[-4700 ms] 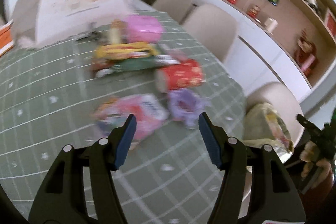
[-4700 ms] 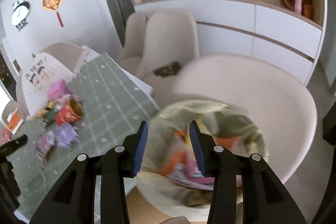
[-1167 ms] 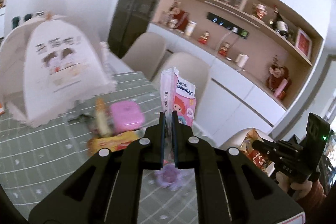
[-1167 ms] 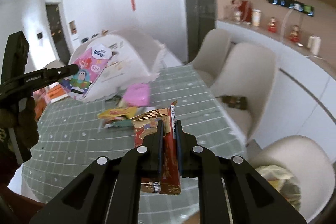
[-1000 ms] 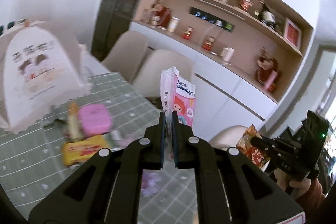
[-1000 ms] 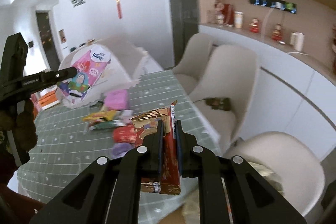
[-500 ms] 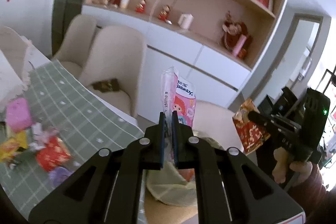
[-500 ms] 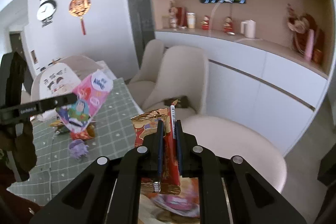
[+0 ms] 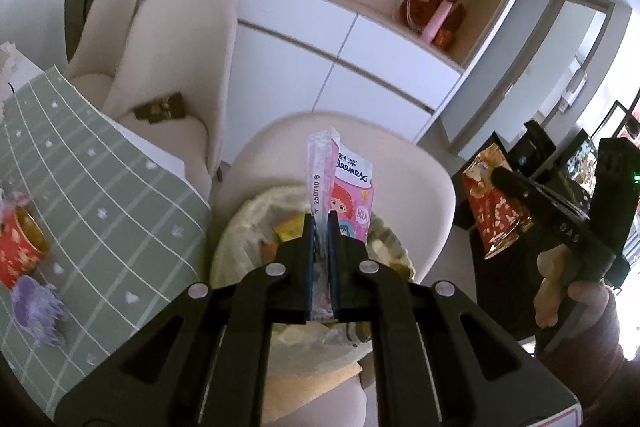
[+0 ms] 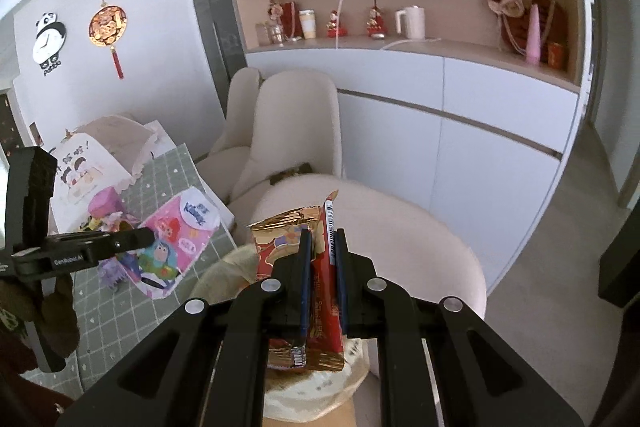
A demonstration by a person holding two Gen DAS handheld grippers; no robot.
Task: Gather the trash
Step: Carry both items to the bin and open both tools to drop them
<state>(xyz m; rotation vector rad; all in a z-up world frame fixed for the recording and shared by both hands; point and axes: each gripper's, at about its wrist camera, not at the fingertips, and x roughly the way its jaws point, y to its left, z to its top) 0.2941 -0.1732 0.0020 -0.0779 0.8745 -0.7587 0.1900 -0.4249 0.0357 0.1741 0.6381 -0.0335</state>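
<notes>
Left tongs (image 9: pixel 320 227) — clamped on a pink tissue pack (image 9: pixel 352 195), held upright above an open trash bag (image 9: pixel 240 227) that sits on a cream chair (image 9: pixel 420 179). Right tongs (image 10: pixel 322 251) — clamped on a red-and-gold snack wrapper (image 10: pixel 288 235), held over the same chair, the bag's rim just below. Bench (image 9: pixel 112 195) with green checked cloth, left of the chair: a red-and-gold can (image 9: pixel 16 247) on its side, a purple crumpled scrap (image 9: pixel 36 307) near it.

Trash bag (image 9: pixel 244 227) on chair seat (image 9: pixel 424 183), right of table (image 9: pixel 100 187); second chair (image 9: pixel 180 39) behind; cabinet (image 9: pixel 360 59) beyond.
</notes>
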